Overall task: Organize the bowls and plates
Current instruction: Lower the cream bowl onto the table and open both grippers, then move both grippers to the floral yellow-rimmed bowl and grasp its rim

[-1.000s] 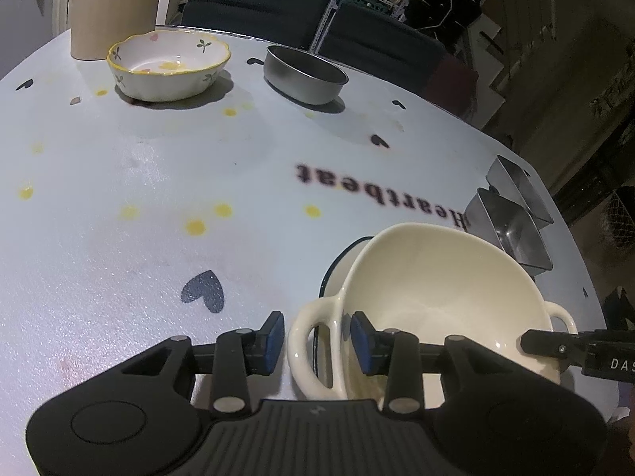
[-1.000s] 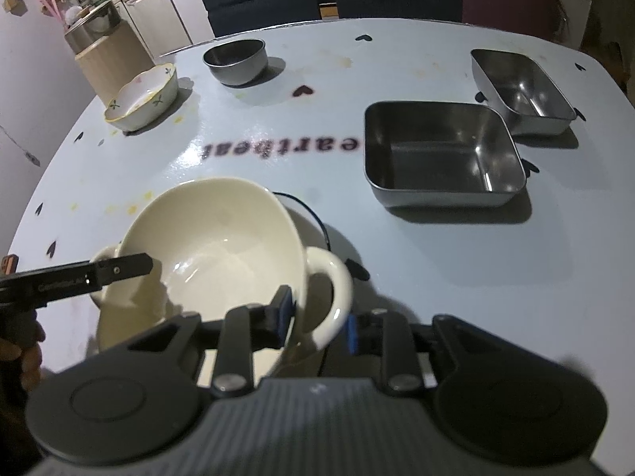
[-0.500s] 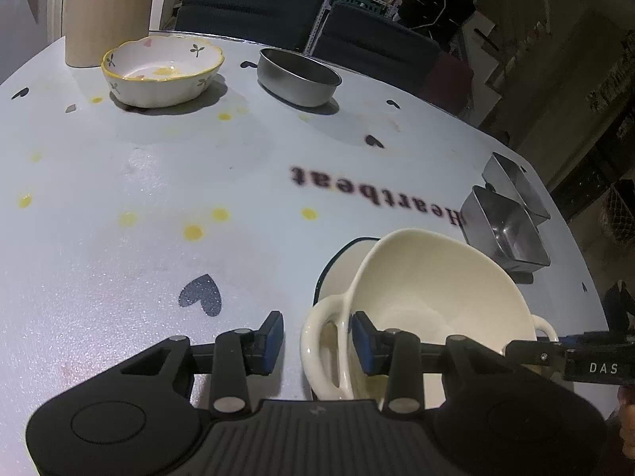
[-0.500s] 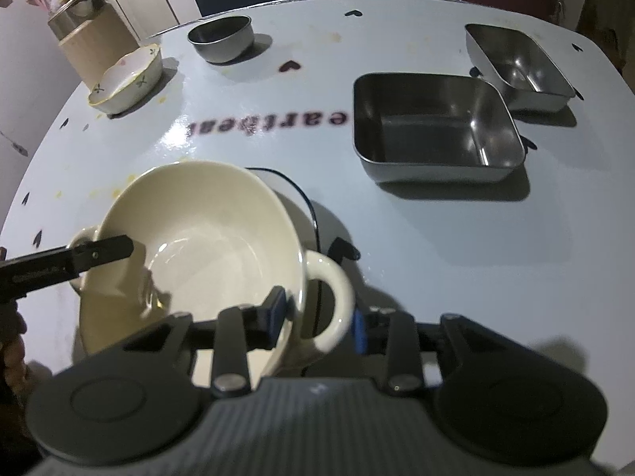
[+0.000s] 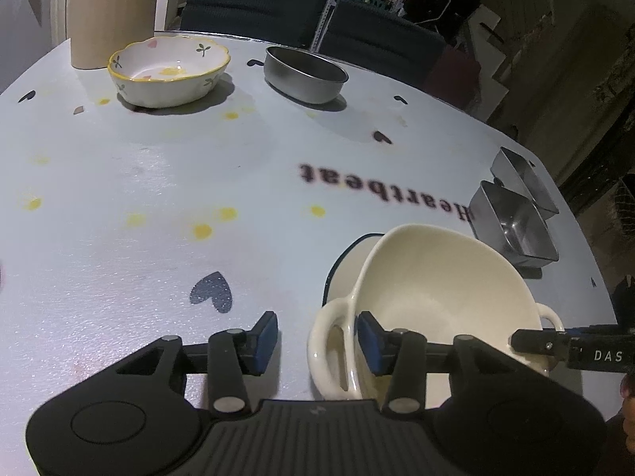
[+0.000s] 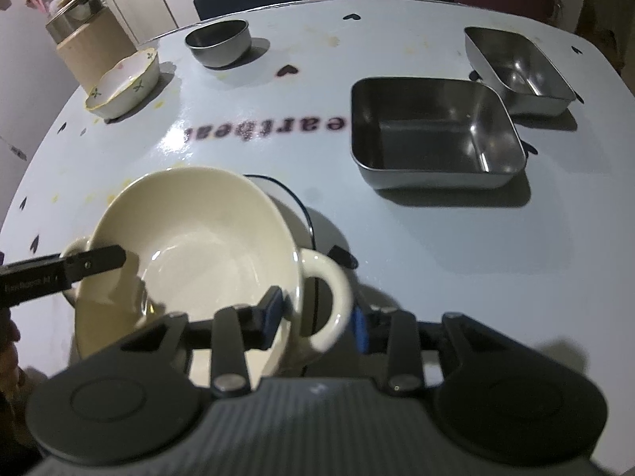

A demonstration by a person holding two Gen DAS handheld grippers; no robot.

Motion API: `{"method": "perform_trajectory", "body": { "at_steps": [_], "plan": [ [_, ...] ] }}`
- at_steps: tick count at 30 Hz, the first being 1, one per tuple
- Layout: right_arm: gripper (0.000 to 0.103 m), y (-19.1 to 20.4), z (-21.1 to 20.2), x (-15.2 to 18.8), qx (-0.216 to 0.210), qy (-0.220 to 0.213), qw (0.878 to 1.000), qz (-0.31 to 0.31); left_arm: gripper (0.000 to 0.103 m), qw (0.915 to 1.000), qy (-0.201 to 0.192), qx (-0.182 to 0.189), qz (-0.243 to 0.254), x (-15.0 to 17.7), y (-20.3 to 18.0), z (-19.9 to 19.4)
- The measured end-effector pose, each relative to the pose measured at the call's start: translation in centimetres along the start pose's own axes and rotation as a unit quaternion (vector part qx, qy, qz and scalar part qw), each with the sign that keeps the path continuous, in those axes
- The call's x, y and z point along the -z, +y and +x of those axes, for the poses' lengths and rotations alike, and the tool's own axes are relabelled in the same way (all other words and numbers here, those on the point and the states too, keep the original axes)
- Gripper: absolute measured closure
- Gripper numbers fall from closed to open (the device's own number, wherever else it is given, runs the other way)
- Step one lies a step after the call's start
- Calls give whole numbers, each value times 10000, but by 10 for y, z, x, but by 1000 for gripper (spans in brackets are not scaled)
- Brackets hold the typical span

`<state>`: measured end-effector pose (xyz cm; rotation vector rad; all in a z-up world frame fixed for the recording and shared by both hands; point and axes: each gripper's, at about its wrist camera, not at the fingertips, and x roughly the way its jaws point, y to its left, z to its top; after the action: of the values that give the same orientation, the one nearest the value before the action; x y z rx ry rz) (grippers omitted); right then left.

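Dim room, dark chairs (image 5: 254, 4) along the far side, pale blue desk (image 5: 119, 182) printed with hearts, yellow dots and "Heartbeat". Looks barely under way tbh. Only one stack going: cream two-handled bowl (image 5: 436, 289) on top of the dark-rimmed plate (image 5: 349, 254) near the front edge, tilted rather than flat, so probably not settled yet. Left gripper (image 5: 317, 339) gaping wide around one handle, one pad inside the bowl wall, the other out past the loop, not pinching anything. Same deal with the right gripper (image 6: 316, 319) on the opposite handle: spread wide, straddling, no clamp visible. Hanging on those pads or resting on the plate? Can't tell.

Left to sort, by the look of it: flowery bowl (image 5: 168, 73) and round steel bowl (image 5: 305, 75) far across the desk, well apart from the stack, plus big steel tray (image 6: 434, 135) and smaller steel tray (image 6: 518, 69) just beside each other off to the right. Tan cylinder (image 5: 107, 12) right behind the flowery bowl. Nothing between the stack and the rest, so no real obstacle; just a long reach, and maybe a risk of that tilted bowl sliding off the plate
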<state>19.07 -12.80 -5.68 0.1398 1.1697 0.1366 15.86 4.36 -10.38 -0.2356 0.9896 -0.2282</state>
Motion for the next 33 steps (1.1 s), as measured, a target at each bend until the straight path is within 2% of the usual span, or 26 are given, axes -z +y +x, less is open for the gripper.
{"method": "perform_trajectory", "body": {
  "at_steps": [2, 8, 10, 11, 14, 15, 17, 19, 23, 24, 30, 33],
  "plan": [
    [54, -1, 1, 0, 26, 3, 10000, 46, 55, 10000, 10, -22, 27, 0, 0, 0],
    [49, -2, 1, 1, 43, -16, 10000, 82, 48, 9998, 67, -158, 56, 0, -2, 0],
    [47, -3, 2, 2, 24, -45, 9999, 131, 37, 9996, 175, -209, 66, 0, -2, 1],
    [47, -4, 1, 3, -3, -88, 9998, 169, 29, 9995, 203, -213, 74, 1, -3, 1],
    [44, -8, 2, 5, -84, -139, 9996, 226, 19, 9995, 197, -155, 178, 2, -8, -1],
    [40, -9, 2, 5, -103, -168, 9995, 248, 13, 9995, 197, -130, 208, 3, -9, -2],
    [32, -10, 0, 6, -155, -235, 9993, 244, 8, 9995, 184, -99, 255, 3, -13, -4],
    [25, -10, -4, 8, -180, -325, 9991, 203, 6, 9994, 160, -73, 297, 4, -15, -6],
    [3, -9, -12, 10, -218, -450, 9987, 121, 2, 9996, 63, 26, 260, 2, -17, -14],
    [1, -9, -15, 10, -232, -493, 9984, 113, 2, 9997, 14, 39, 252, 1, -18, -17],
    [0, 2, -37, 3, -153, -916, 9957, 11, 2, 9987, -412, 94, 288, -14, -20, -45],
    [0, 9, -53, -5, -258, -1191, 9925, 18, 2, 9978, -587, 106, 278, -31, -14, -60]
  ]
}}
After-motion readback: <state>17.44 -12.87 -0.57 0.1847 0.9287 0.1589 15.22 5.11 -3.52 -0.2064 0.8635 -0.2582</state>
